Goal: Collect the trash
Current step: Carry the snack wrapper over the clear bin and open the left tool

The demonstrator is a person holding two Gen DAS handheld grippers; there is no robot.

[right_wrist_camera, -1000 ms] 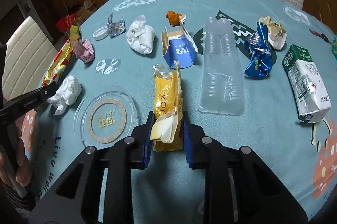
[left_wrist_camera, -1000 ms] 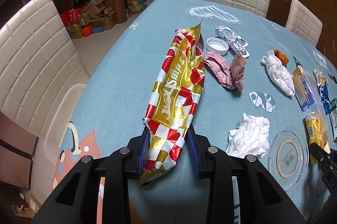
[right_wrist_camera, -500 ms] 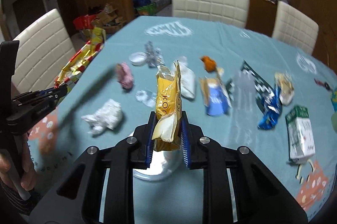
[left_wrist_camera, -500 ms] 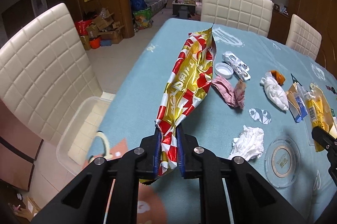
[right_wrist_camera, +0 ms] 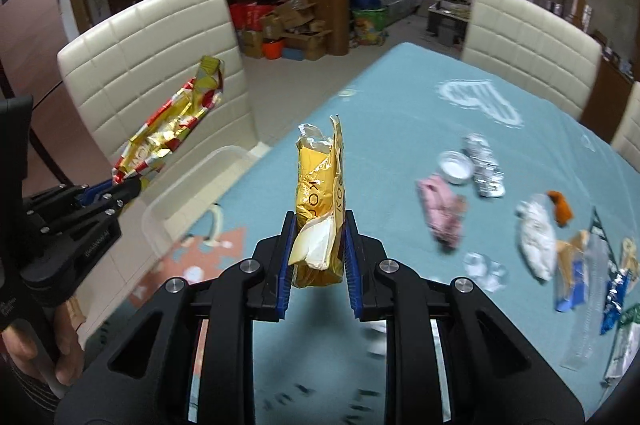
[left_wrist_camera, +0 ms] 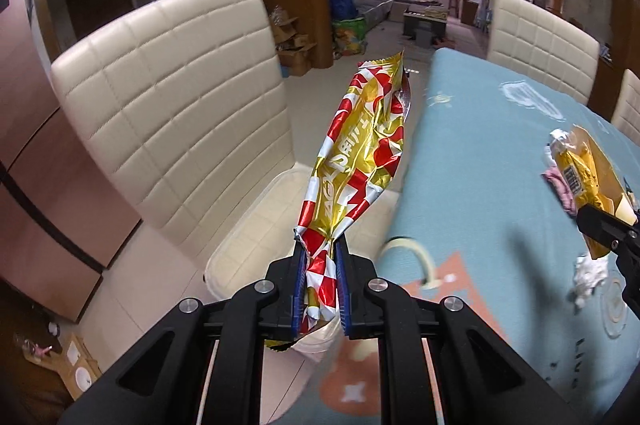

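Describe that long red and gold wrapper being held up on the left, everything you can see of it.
The red and gold wrapper is a long, crinkled foil snack bag with a red, white and gold check pattern and gold lettering. It looks empty and flattened, its top end torn open. The left gripper pinches its lower end between blue-padded fingers, so it stands tilted in the air, off the table, above a clear plastic bin on the chair seat.

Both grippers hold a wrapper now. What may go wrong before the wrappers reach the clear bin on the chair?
1. The left gripper pinches only the bottom end of the long red-gold wrapper; its free end might hang outside the clear bin when released.
2. The right gripper holds the yellow wrapper above the table, not the bin; early release would drop it back.
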